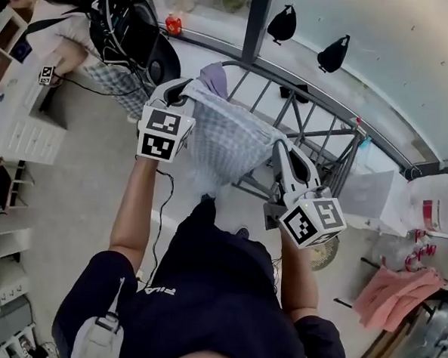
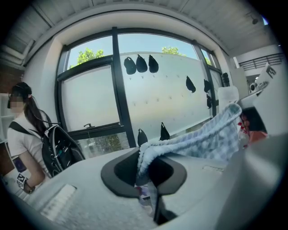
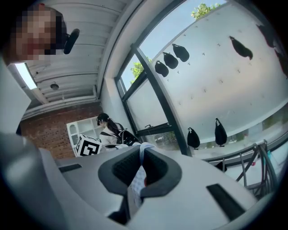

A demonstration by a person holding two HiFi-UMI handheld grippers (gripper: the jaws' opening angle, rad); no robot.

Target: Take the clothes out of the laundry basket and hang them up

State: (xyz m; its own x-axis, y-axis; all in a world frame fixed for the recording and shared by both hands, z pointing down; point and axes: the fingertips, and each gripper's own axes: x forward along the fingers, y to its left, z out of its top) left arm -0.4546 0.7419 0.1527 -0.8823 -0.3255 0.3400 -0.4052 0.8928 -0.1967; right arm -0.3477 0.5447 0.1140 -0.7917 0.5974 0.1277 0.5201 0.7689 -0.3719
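A pale blue checked cloth (image 1: 226,140) is stretched between my two grippers, held up in front of the grey metal drying rack (image 1: 317,135). My left gripper (image 1: 185,96) is shut on the cloth's left edge; in the left gripper view the cloth (image 2: 198,141) runs from the jaws away to the right. My right gripper (image 1: 280,151) is shut on the cloth's right edge, and in the right gripper view a strip of the cloth (image 3: 137,177) is pinched between the dark pads. A purple part of the garment (image 1: 214,77) shows at the top. The laundry basket is not in view.
A person with a black backpack (image 1: 131,29) sits at the upper left by a white desk (image 1: 20,113). Black bags (image 1: 334,52) hang on the frosted window wall. A pink garment (image 1: 398,295) lies at the lower right. A cable (image 1: 161,208) hangs beside my left arm.
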